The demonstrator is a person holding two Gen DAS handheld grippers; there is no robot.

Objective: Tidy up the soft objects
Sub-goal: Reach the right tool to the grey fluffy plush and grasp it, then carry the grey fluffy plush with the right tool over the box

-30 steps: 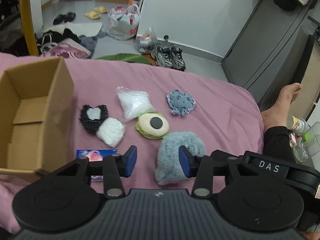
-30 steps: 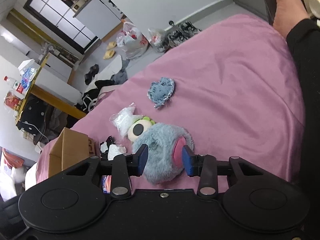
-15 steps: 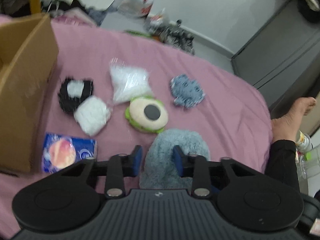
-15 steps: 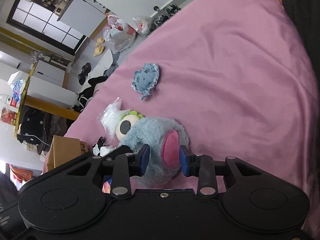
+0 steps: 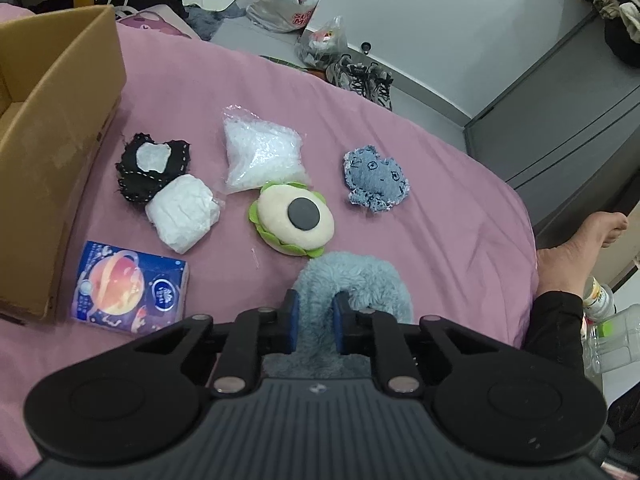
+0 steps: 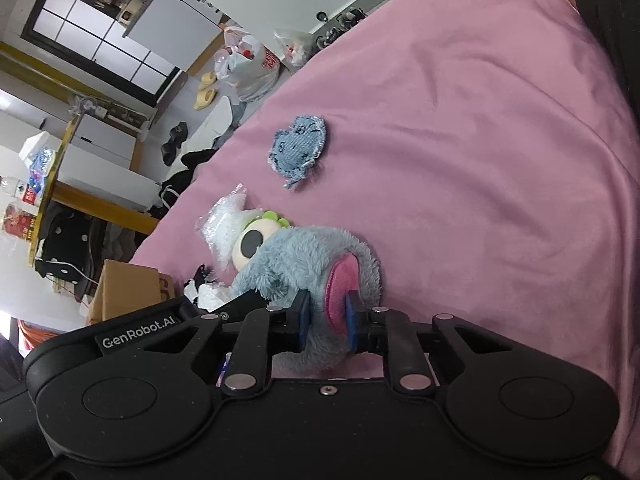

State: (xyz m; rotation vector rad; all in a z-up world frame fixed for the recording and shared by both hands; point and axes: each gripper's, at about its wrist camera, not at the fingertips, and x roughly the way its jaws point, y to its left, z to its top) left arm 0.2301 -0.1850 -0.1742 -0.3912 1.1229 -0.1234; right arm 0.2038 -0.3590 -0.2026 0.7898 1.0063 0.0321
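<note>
I am pinching the furry blue toy (image 5: 352,284) with my left gripper (image 5: 314,322), jaws nearly closed on its fur. My right gripper (image 6: 327,322) is also squeezing it, at the pink ear. Just behind the toy the round eye cushion (image 5: 295,218) is lying, and farther left the cardboard box (image 5: 60,120) is standing.

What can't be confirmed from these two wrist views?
- Cardboard box contents: left wrist view, cut off by the frame edge and its own wall.
- Near end of the fluffy blue plush: both views, hidden behind the gripper bodies.
- Whether the plush is lifted off the pink bedspread: underside hidden.
- Black fabric piece and white bundle: right wrist view, mostly behind the left gripper.
- Tissue pack small print: too small.
</note>
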